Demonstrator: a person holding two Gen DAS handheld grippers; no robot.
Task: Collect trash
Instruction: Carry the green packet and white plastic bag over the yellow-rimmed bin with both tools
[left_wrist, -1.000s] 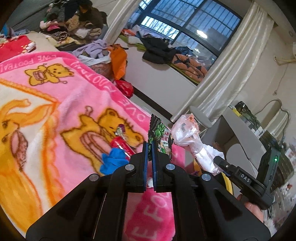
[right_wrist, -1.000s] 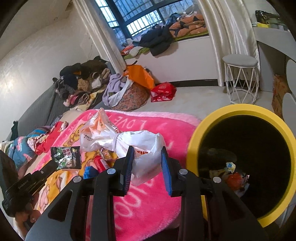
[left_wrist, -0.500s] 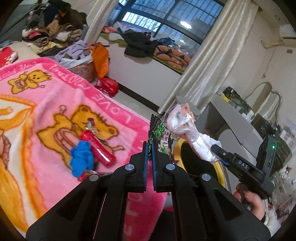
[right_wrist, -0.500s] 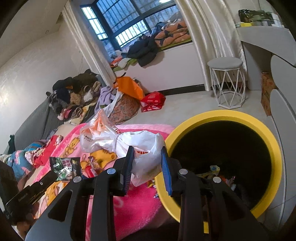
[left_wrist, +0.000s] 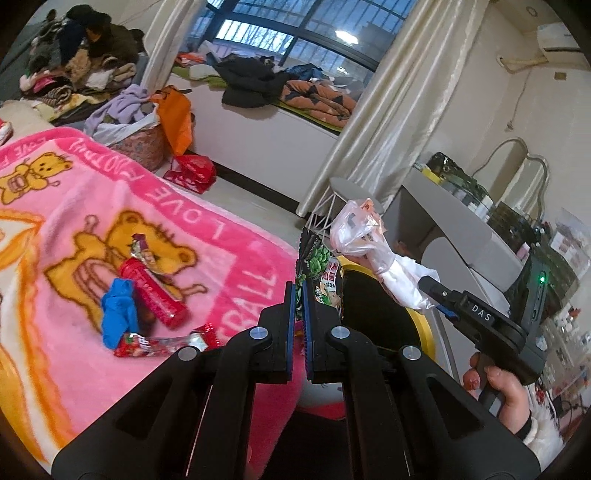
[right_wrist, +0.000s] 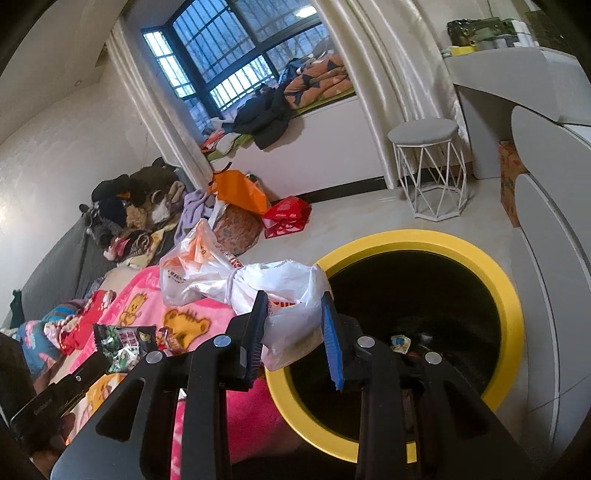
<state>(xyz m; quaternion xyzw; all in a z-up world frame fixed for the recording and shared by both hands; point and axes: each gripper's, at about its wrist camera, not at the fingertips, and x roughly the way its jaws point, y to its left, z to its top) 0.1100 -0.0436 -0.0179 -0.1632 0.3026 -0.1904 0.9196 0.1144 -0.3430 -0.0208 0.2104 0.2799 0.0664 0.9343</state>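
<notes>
Left gripper (left_wrist: 299, 295) is clamped on a green snack wrapper (left_wrist: 320, 267), held upright just short of the yellow-rimmed bin (right_wrist: 513, 314). Right gripper (right_wrist: 295, 325) has its jaws parted around a knotted white plastic bag (right_wrist: 236, 277); whether they bear on it cannot be told. The bag hangs partly over the rim and partly over the pink blanket (left_wrist: 229, 240). Risk: released here, its light orange-printed end could catch the rim and slide back onto the blanket. Behind, uncollected on the blanket: a red tube (left_wrist: 153, 291), a blue scrap (left_wrist: 118, 312), a red wrapper (left_wrist: 162, 341). Farther off, a wire stool (right_wrist: 428, 162) and floor clutter, nothing blocking the bin.
</notes>
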